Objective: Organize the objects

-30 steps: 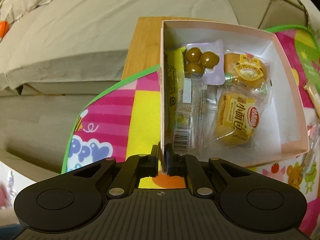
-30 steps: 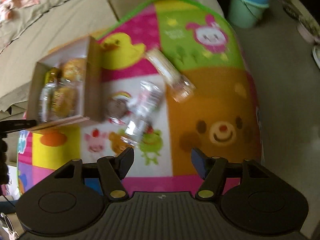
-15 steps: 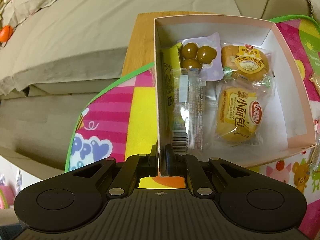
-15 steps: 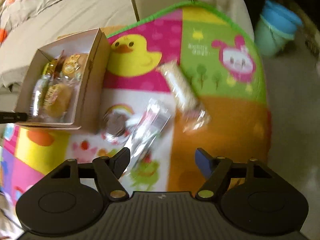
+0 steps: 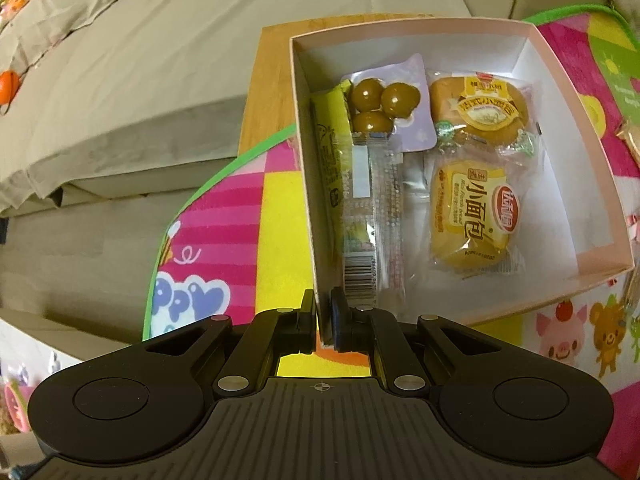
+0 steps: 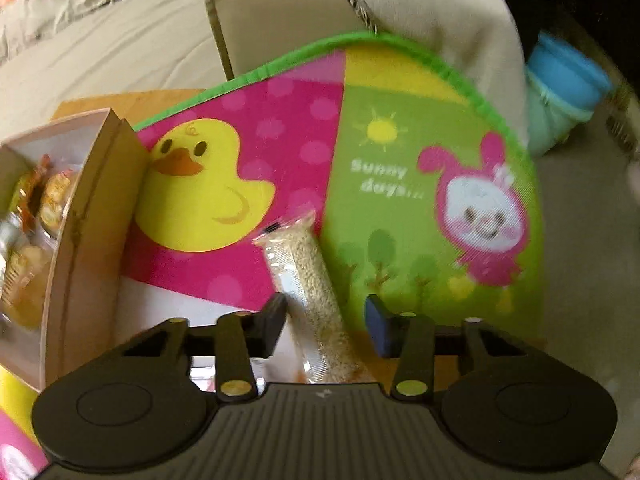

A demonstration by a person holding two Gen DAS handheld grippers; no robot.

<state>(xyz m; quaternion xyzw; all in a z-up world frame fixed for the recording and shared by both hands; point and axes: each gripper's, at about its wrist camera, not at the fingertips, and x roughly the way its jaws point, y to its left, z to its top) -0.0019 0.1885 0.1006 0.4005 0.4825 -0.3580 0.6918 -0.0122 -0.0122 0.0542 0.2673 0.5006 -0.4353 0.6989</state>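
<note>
Your left gripper [image 5: 322, 322] was clamped tight on the box [image 5: 560, 80] wall, right at its near-left corner, one finger inside and one outside. The box sat on the cartoon mat [image 5: 224, 216] w/ its far-left corner over the mat's edge onto a wooden board [image 5: 272, 80]. Inside: two wrapped buns [image 5: 472, 216], a pack of three brown balls [image 5: 380, 104] and a couple of long wrappers along the left wall.

Your right gripper [image 6: 326, 322] had its jaws closing around the grain bar [image 6: 304, 276], fingers either side but not pressing it yet afaict. The bar lay on the mat [image 6: 400, 208] btw the duck and the bunny, just right of the box [image 6: 92, 216].
</note>
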